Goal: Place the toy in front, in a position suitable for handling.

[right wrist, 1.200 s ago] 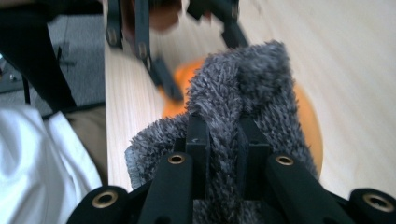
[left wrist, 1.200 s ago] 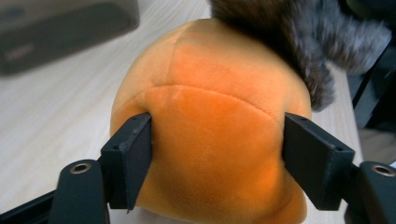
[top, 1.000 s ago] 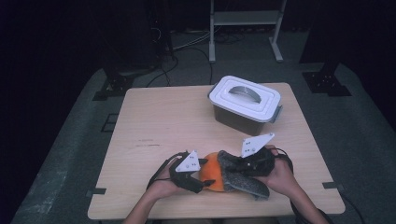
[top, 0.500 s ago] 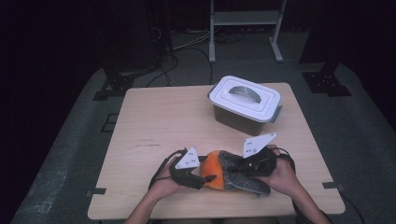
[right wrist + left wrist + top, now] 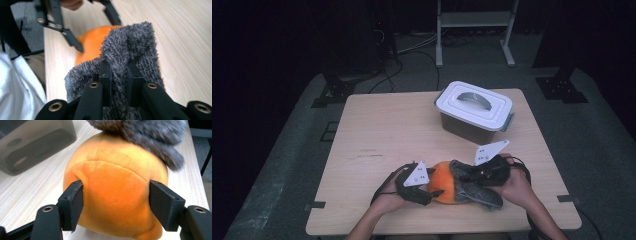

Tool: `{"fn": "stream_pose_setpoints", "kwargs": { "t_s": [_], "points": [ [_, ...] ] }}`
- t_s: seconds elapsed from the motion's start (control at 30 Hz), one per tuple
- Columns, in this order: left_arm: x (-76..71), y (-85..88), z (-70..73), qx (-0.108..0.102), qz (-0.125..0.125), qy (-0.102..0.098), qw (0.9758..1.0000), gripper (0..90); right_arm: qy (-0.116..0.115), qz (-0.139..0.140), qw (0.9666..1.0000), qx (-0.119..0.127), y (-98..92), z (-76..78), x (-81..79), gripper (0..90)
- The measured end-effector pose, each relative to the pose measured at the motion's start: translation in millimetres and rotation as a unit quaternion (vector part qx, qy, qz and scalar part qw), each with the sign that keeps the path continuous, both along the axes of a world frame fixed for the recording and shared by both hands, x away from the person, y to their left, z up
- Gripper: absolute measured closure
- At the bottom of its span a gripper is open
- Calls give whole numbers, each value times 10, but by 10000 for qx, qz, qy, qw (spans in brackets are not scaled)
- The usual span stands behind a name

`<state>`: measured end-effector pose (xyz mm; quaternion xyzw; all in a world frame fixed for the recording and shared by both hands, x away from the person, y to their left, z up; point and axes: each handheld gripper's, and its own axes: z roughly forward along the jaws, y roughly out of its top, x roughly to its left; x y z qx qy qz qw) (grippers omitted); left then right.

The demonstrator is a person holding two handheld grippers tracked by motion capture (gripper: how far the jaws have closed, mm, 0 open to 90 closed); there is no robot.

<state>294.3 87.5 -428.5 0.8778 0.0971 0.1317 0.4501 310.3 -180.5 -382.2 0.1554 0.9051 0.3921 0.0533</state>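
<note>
Since the earlier frames almost nothing has shifted: both hands sit at the same spot low in the high view, and only the left gripper's (image 5: 432,188) jaws have been working, closing a bit, then just opening again, with the orange plush (image 5: 116,190) between them. Left gripper view: the two pads straddle the orange body at mid width, left pad dug into the fabric, right pad against its flank; partly open, clamped on the plush. Right gripper (image 5: 119,82): jaws nearly together, pinching a fold of the grey fuzzy cloth (image 5: 130,50) that drapes over the plush. High view: plush and cloth lie lower centre of the frame, near the table's (image 5: 377,130) front edge, between the two hands. Right hand (image 5: 517,187) is close to the lower right edge of the table. White-lidded bin (image 5: 474,105) sits upper right, well apart from the grippers. Left half and centre of the tabletop is bare wood, open room there.
</note>
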Motion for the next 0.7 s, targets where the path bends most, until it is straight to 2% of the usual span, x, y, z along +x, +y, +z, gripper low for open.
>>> {"fn": "stream_pose_setpoints", "kwargs": {
  "t_s": [0.1, 0.17, 0.23, 0.27, 0.37, 0.47, 0.53, 0.63, 0.7],
  "points": [
    [41, 6, 11, -163, 38, 311, 9994, 199, 197, 40, 9998, 27, -9, -73, 23, 772],
    [79, 9, -8, -340, 128, 612, 9975, 123, 280, 192, 9994, 23, 20, -93, 10, 771],
    [92, 0, -38, -370, 99, 791, 9961, 100, 495, 446, 9978, 8, 68, -121, -6, 767],
    [70, -9, -54, -249, 33, 721, 9971, 149, 517, 547, 9971, -64, 110, -135, -27, 767],
    [44, -10, -33, -185, 60, 624, 9979, 225, 398, 502, 9979, -82, 117, -100, -42, 772],
    [-6, -34, 12, -106, 23, 382, 9992, 286, 138, 451, 9988, 157, 120, 2, -86, 778],
    [-52, -84, 26, -2, -43, 191, 9998, 292, 78, 454, 9983, 359, 140, 49, -100, 778],
    [-75, -106, 27, 164, -102, 23, 9998, 300, 51, 452, 9988, 192, 191, 14, -97, 776],
    [-66, -87, 25, 116, -48, 72, 9999, 316, 124, 449, 9988, 146, 169, -21, -73, 776]
  ]
}}
